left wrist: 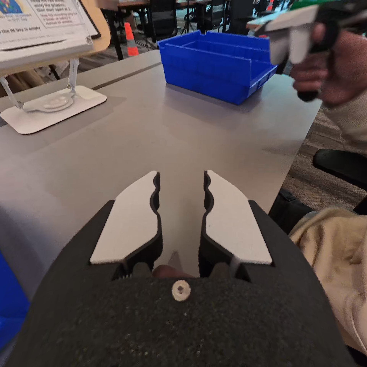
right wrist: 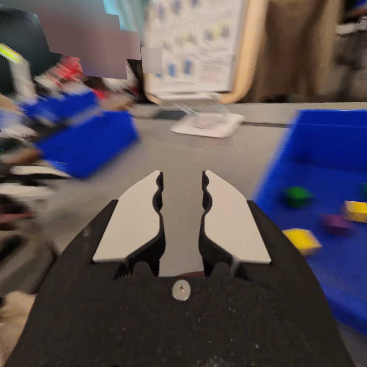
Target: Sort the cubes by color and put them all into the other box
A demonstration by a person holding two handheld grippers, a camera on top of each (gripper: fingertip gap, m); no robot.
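My left gripper [left wrist: 181,172] is open and empty, low over the grey table [left wrist: 139,139]. A blue box [left wrist: 214,65] stands at the far side of the table, and its walls hide the inside. My right gripper [left wrist: 287,59], held in a hand, hovers by that box's right end. In the blurred right wrist view my right gripper [right wrist: 182,171] is open and empty over the table. A blue box [right wrist: 317,143] to its right holds a green cube [right wrist: 296,195], a purple cube [right wrist: 335,223] and two yellow cubes [right wrist: 301,241] [right wrist: 357,210]. A second blue box [right wrist: 83,143] stands at the left.
A white document stand [left wrist: 53,107] with a printed sheet sits at the table's back left; it also shows in the right wrist view [right wrist: 206,125]. The table edge runs down the right side, with a chair armrest [left wrist: 341,164] and carpet beyond. An orange cone [left wrist: 131,39] stands behind. The gap from one gripper's tips to the other's is roughly 30 cm.
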